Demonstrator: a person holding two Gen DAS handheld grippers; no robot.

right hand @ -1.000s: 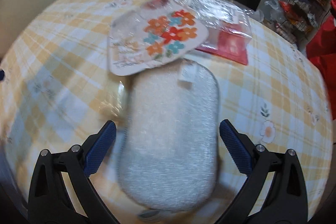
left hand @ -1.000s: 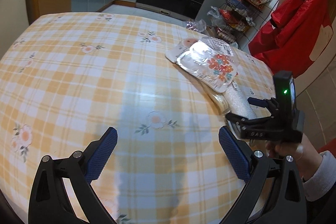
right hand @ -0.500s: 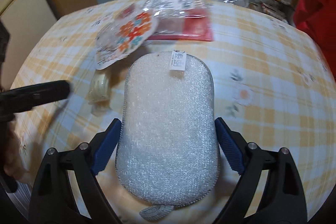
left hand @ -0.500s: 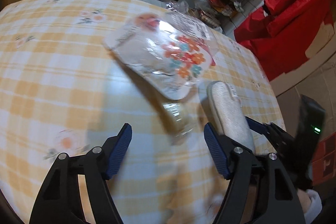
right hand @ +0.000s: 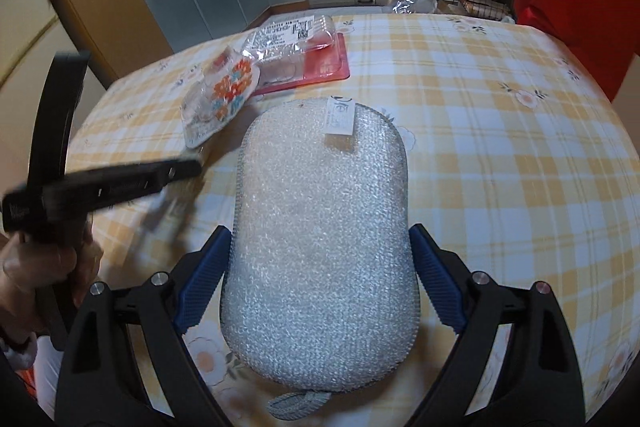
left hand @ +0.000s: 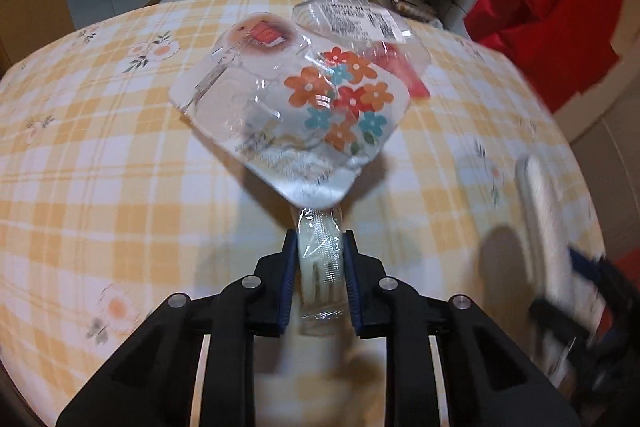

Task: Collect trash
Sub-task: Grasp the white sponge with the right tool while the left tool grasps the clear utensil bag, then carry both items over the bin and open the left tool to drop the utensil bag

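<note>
Left wrist view: the left hand-held gripper (left hand: 319, 269), jaws just closing, is pinching a small clear packet (left hand: 321, 259) beside a flowered wrapper (left hand: 320, 115) on the checked worktop (left hand: 100, 167). Right wrist view: the right hand-held gripper (right hand: 320, 279) is gripping a silver scouring pad (right hand: 320, 247) at wide spread.

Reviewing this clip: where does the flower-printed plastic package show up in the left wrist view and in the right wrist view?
Left wrist: flower-printed package fills the upper centre, just beyond the left gripper.
Right wrist: flower-printed package sits small at upper left, left of the silver scrub sponge.
Shared landmark: the clear labelled tray on red backing behind it.
</note>
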